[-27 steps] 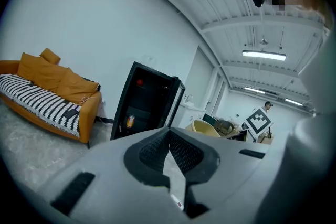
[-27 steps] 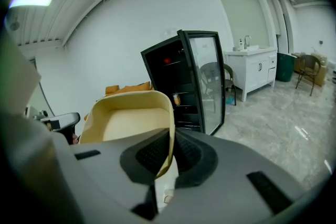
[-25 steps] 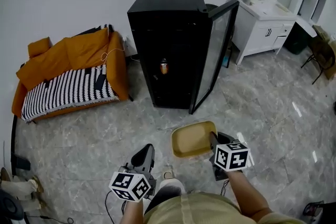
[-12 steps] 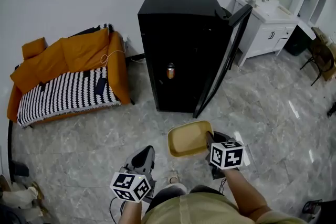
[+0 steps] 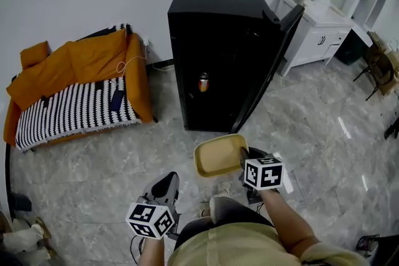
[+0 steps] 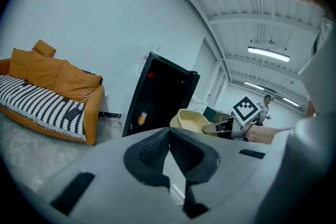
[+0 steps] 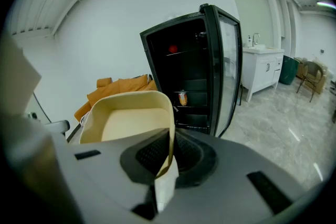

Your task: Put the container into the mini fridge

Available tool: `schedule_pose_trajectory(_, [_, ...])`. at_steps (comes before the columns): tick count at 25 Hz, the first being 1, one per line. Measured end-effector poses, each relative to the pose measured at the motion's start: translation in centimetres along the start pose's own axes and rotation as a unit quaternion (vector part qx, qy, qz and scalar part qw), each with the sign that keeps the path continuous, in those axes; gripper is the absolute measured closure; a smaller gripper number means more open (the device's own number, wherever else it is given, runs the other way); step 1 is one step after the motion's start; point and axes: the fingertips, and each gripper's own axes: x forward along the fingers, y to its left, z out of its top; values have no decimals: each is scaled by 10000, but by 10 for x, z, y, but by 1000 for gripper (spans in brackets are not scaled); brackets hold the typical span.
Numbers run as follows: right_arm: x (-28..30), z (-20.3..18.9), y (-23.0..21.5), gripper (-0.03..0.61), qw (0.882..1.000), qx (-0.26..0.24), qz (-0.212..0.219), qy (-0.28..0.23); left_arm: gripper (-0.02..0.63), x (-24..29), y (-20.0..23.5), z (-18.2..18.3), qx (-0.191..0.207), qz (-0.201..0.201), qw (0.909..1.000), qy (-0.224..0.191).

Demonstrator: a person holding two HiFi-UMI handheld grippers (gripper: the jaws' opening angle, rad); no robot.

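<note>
A pale yellow container (image 5: 218,155) hangs in front of me, its near rim pinched by my right gripper (image 5: 244,162), which is shut on it. In the right gripper view the container (image 7: 131,119) fills the lower left with its wall between the jaws of that gripper (image 7: 169,153). The black mini fridge (image 5: 224,50) stands ahead with its glass door (image 5: 269,59) swung open to the right; a can (image 5: 203,82) sits on a shelf inside. My left gripper (image 5: 163,186) is low at the left, shut and empty. The left gripper view shows that gripper (image 6: 169,150), the fridge (image 6: 157,97) and the container (image 6: 192,121).
An orange sofa (image 5: 75,81) with a striped blanket stands left of the fridge against the white wall. A white vanity cabinet with a sink (image 5: 318,28) is behind the open door at the right. A dark chair (image 5: 377,59) sits at the far right. The floor is grey marble tile.
I have moved closer to the fridge and a little to the right. The container and right gripper have come up and forward toward the open fridge. The left gripper stays low.
</note>
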Motion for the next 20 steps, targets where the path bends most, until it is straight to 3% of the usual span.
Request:
schedule_pose_trajectory(9, [58,35,9,549,9995,-198,202,100,592,18,25,18,248,553,9981,-140])
schedule_pose_trajectory(20, [131,77,-9,549,9954,-575,569,517,592,105,43,35,186,846,9962,-28])
